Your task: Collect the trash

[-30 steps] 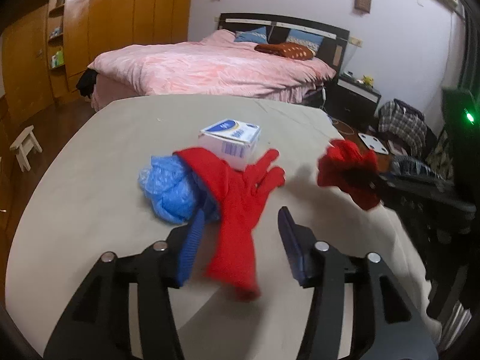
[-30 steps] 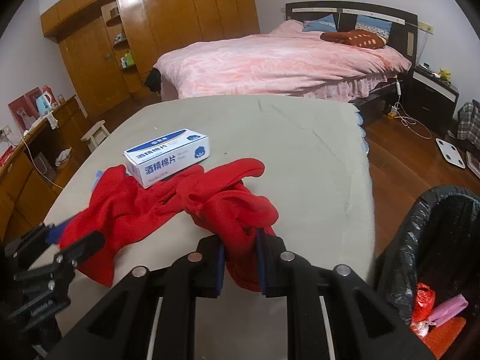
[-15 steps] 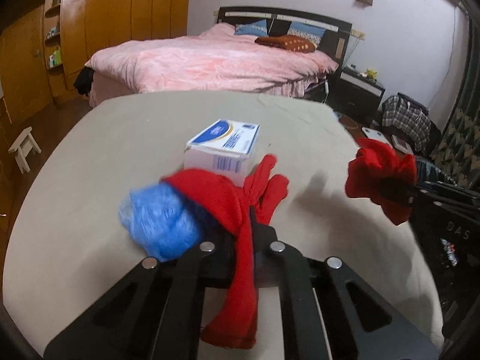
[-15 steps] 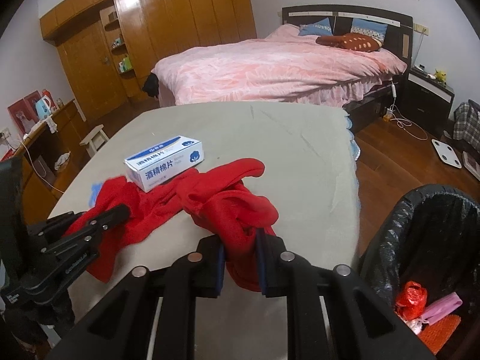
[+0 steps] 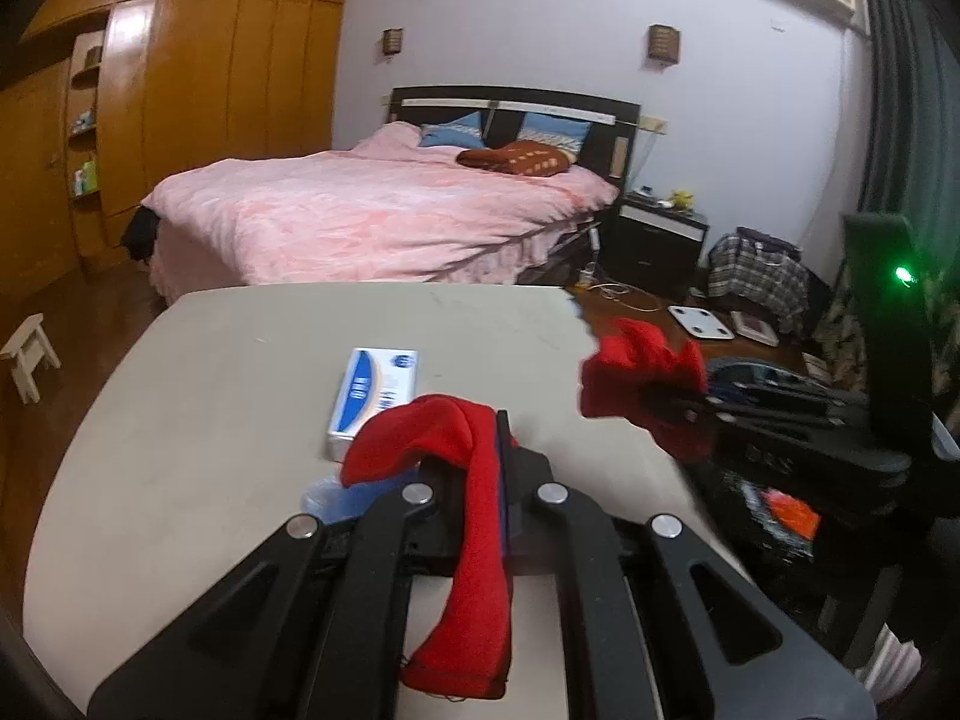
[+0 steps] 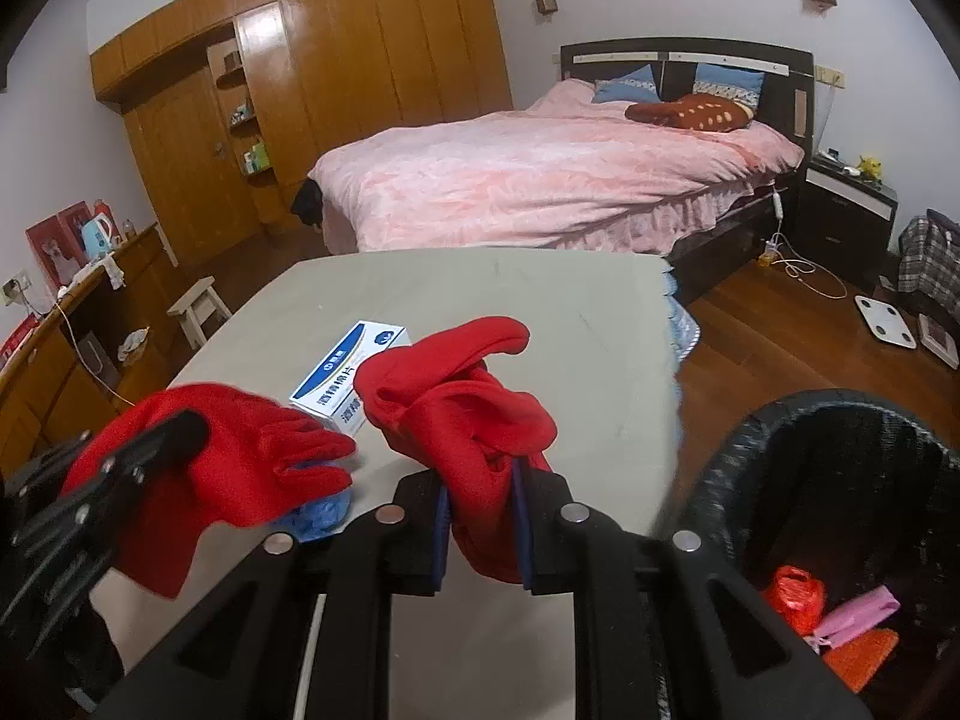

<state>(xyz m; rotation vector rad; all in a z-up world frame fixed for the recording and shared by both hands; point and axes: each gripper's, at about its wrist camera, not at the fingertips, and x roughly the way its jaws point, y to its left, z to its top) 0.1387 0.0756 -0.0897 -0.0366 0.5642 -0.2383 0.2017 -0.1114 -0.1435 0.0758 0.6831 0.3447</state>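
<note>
Red knitted glove (image 5: 480, 516) sits clamped in my left gripper (image 5: 489, 474), low centre of the left view, long axis running down toward the frame bottom, cuff hanging. Right view: my right gripper (image 6: 483, 516) is clenched on a second bunched red glove (image 6: 462, 420), centre, fingers pointing up. I judge the carry step; next, swing both over the black-lined bin (image 6: 750, 438), lower right.

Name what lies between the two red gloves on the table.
In the right wrist view, the white box shows between the left glove and the right glove, on the table.
</note>
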